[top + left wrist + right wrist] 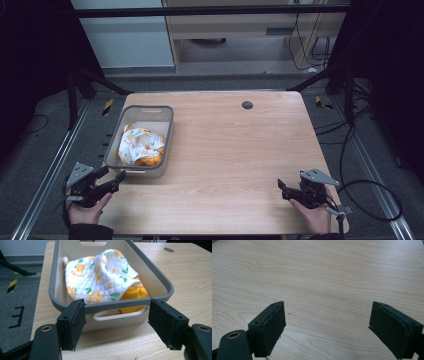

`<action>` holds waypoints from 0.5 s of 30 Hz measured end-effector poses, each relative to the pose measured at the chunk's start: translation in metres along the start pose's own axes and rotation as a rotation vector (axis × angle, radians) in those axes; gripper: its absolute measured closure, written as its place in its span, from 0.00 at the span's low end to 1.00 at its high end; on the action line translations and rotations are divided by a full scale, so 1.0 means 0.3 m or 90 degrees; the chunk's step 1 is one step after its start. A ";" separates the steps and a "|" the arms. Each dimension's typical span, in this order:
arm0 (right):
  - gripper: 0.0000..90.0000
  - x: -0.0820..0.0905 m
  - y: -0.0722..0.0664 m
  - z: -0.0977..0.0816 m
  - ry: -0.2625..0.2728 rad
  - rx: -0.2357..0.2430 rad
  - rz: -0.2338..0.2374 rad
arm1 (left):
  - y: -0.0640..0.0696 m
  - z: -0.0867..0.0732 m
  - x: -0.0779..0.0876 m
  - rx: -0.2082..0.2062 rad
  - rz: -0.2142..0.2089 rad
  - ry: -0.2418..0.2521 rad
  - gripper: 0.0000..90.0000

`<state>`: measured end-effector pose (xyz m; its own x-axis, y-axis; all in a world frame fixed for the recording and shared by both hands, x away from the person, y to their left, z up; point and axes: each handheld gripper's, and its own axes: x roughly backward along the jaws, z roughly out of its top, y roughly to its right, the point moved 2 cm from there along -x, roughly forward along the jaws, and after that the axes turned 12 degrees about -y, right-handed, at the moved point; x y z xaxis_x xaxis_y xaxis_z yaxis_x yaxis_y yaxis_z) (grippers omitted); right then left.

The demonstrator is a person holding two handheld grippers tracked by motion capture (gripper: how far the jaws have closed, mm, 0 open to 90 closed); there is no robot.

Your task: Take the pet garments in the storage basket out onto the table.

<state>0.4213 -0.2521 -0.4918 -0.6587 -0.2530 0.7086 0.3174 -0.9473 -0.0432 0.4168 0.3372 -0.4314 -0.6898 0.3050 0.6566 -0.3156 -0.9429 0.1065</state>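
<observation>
High view: the grey-rimmed bin point(142, 142) stands at the table's point(240, 165) left side, long axis running away from the person, with a quilted floral cloth point(141, 146) bundled in its near half; the left gripper point(114, 180) sits just off the bin's near-left corner, jaws spread wide and holding nothing; the right gripper point(281, 190) rests well apart at the near right, so the left hand is plainly the nearer one.

Left gripper view: the bin's near short wall point(117, 315) lies straight ahead between the wide jaws, its handle slot facing the claw; the cloth point(100, 275) is heaped beyond and above that rim, so reaching it likely means going up and over the wall.

Right gripper view: jaws stand wide and empty over bare tabletop point(324, 277).
</observation>
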 end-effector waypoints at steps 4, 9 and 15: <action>0.15 -0.001 0.006 -0.001 0.001 -0.003 -0.004 | -0.004 0.015 0.010 -0.001 0.001 0.004 0.33; 0.16 0.001 0.005 -0.003 0.002 -0.015 -0.010 | -0.012 0.051 0.024 -0.007 0.004 0.006 0.32; 0.17 0.004 0.011 0.002 0.012 -0.016 -0.021 | -0.014 0.093 0.041 -0.009 0.000 0.021 0.32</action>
<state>0.4219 -0.2554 -0.4905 -0.6816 -0.2244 0.6965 0.2777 -0.9599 -0.0376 0.4279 0.3411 -0.4028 -0.7110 0.3089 0.6317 -0.3240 -0.9412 0.0956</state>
